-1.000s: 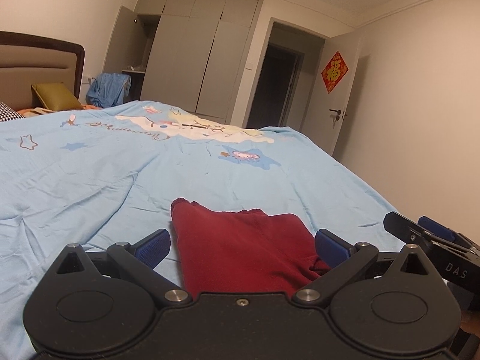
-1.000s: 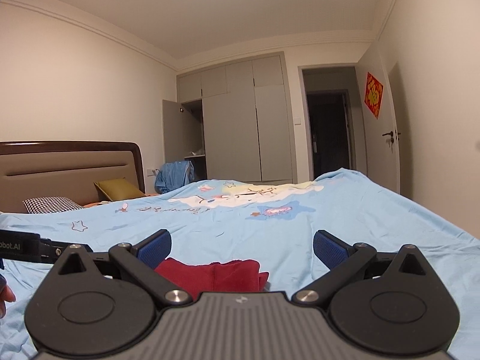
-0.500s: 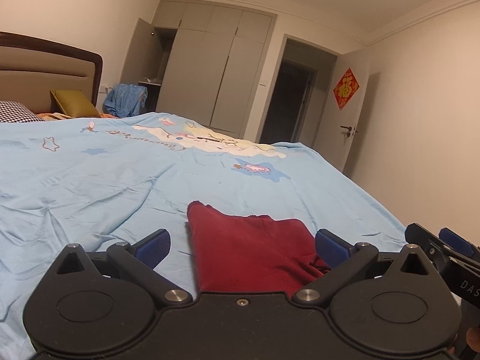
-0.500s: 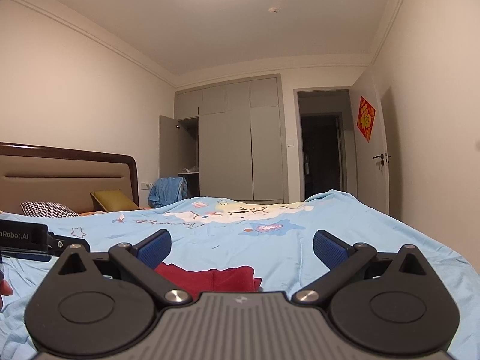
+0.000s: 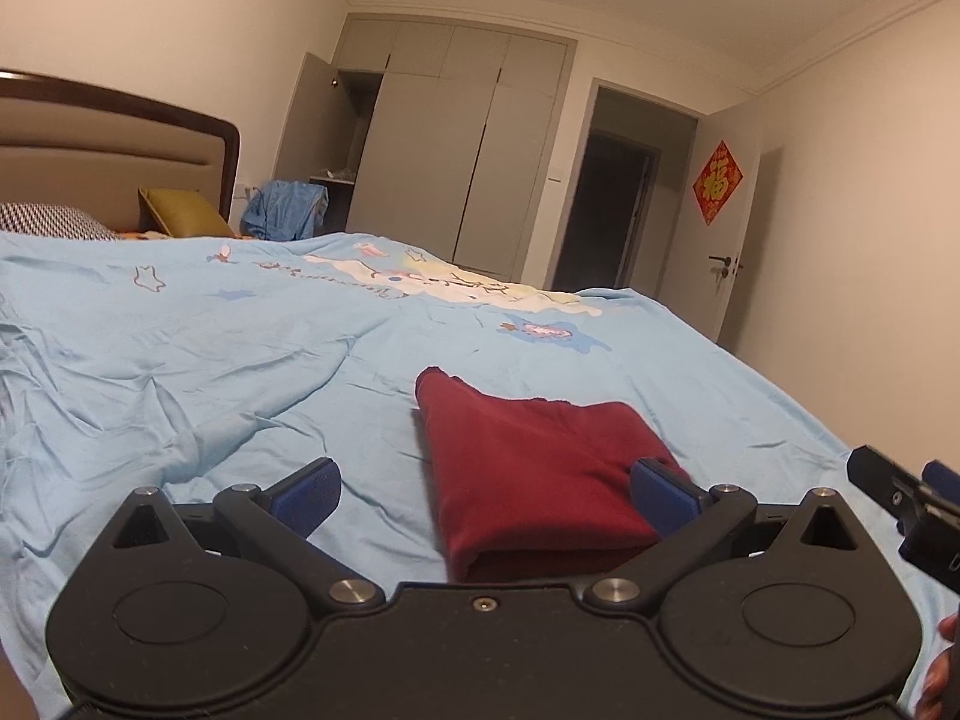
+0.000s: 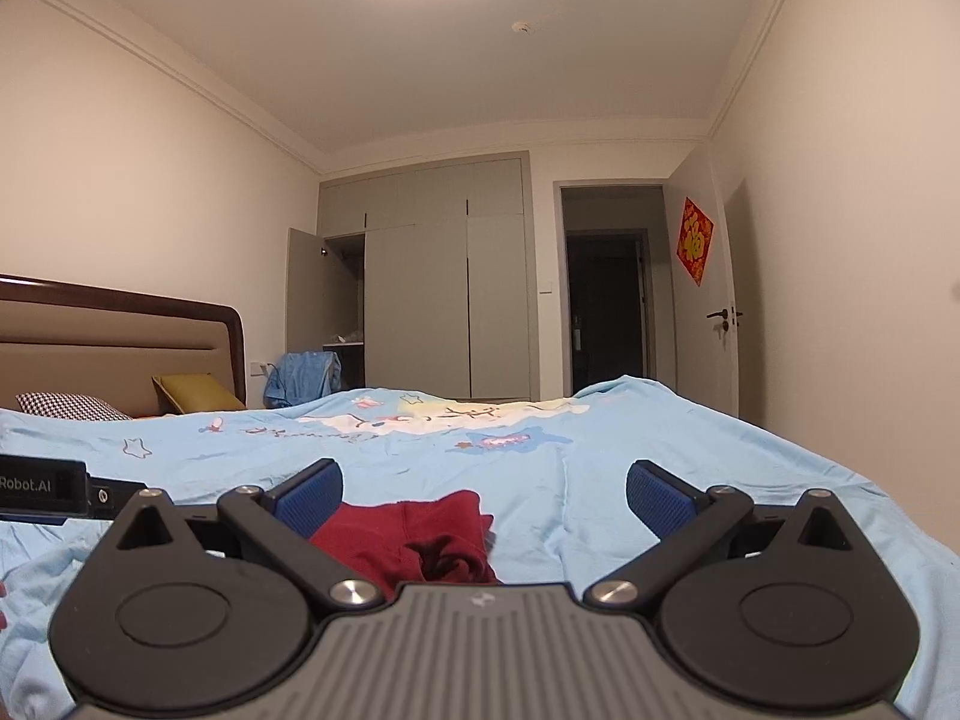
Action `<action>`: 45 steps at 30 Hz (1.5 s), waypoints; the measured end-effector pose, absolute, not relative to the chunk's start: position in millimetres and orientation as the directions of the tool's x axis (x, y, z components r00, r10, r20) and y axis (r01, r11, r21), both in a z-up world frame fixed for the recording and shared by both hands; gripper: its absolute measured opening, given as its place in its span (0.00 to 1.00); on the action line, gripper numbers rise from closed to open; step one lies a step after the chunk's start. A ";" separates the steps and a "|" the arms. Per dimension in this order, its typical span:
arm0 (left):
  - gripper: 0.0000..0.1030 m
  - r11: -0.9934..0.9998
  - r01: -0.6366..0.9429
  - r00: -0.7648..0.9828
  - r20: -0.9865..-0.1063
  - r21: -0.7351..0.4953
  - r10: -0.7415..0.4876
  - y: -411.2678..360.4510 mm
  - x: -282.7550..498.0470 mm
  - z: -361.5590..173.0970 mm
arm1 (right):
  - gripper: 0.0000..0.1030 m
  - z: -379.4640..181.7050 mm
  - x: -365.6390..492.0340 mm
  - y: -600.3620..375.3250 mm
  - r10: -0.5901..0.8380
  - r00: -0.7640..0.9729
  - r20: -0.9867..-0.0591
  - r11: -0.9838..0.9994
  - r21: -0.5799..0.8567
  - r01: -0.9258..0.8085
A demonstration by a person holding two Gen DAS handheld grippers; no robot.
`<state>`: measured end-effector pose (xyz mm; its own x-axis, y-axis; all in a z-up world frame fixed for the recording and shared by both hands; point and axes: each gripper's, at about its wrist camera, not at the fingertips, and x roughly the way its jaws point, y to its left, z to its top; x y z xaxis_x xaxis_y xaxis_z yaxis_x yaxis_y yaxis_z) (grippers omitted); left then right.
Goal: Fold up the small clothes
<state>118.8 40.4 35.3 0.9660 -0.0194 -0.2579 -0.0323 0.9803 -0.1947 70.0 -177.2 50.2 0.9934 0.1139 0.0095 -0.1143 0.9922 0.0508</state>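
A dark red garment [image 5: 534, 468] lies folded into a compact rectangle on the light blue bedsheet [image 5: 240, 360]. My left gripper [image 5: 486, 495] hovers just short of its near edge, open, with nothing between the blue pads. In the right wrist view the same red garment [image 6: 420, 534] shows its bunched end, low and left of centre. My right gripper [image 6: 486, 495] is open and holds nothing, tilted up toward the room. The other gripper's body shows at the right edge of the left view and the left edge of the right view.
The bed fills the foreground, with a brown headboard [image 5: 108, 144], a checked pillow [image 5: 48, 222] and a mustard cushion [image 5: 180, 213] at the left. Grey wardrobes [image 5: 456, 156] with one door ajar, blue clothing [image 5: 288, 210] and a dark doorway [image 5: 612, 210] stand beyond.
Both grippers have drawn back and tilted upward from the garment; the right view now takes in the ceiling light. The left view has swung leftward. The red garment lies unmoved.
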 end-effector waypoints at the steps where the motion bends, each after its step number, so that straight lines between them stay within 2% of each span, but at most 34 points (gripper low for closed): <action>1: 0.99 0.983 -0.028 0.967 -0.254 -0.182 -0.020 38.6 116.3 32.7 | 1.00 47.7 68.6 -177.7 0.107 0.994 0.006 0.993 0.046 -0.107; 14: 0.99 0.994 -0.014 0.981 -0.194 -0.108 -0.007 22.1 97.3 6.3 | 1.00 5.1 48.0 -193.2 0.038 0.997 -0.068 0.998 0.049 -0.034; 27: 0.99 0.995 -0.025 0.967 -0.256 -0.097 0.000 22.3 101.0 -18.2 | 1.00 -10.8 51.2 -193.9 0.046 0.994 -0.104 0.999 0.026 -0.043; 45: 0.99 0.992 -0.068 0.954 -0.300 -0.110 0.032 27.9 102.2 -23.7 | 1.00 -19.5 56.6 -196.8 0.052 0.987 -0.151 0.998 0.043 -0.046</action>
<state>102.2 27.9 -23.7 0.9535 0.0320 -0.2995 -0.0679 0.9916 -0.1102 56.6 -196.8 -19.5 0.9871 0.0522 -0.1512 -0.0462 0.9980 0.0431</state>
